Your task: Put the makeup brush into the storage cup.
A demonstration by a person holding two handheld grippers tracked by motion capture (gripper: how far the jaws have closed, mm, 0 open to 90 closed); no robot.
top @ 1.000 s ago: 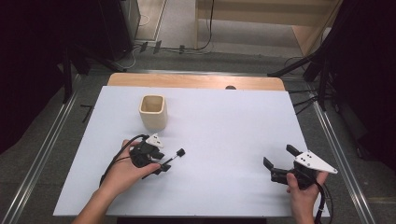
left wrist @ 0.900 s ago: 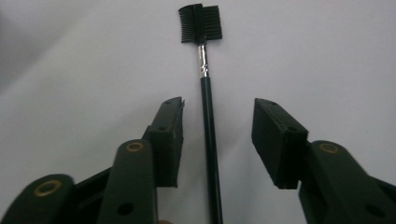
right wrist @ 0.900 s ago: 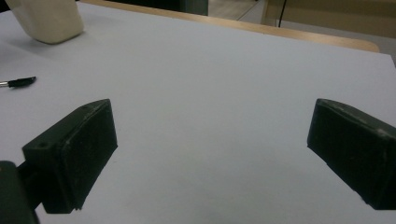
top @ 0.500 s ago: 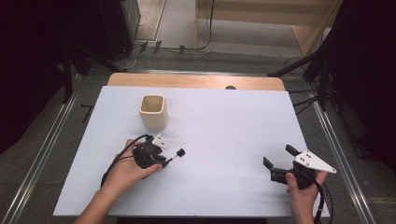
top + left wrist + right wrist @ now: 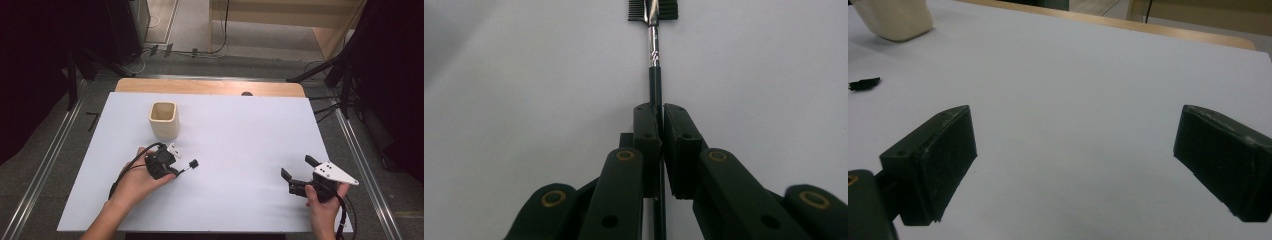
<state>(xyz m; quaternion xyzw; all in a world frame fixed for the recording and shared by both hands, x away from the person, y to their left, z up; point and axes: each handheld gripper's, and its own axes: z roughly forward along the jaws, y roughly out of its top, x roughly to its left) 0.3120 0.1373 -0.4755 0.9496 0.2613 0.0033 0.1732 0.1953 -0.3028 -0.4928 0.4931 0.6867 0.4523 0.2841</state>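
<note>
Your left gripper, lower left of high view, jaws just closing, now clamped on brush handle. Brush: thin dark handle, short silver ferrule, small black double head, comb teeth one side, bristles other. It lies on white table, head pointing right, left of centre in high view. Beige cup above it, apart. Your right gripper, lower right, jaws wide apart, nothing between.

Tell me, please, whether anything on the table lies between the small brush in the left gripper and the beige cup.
Nothing visible does. The left gripper is shut on the brush, and the white table between it and the cup is bare. The right gripper sits open, far off to the side.
</note>
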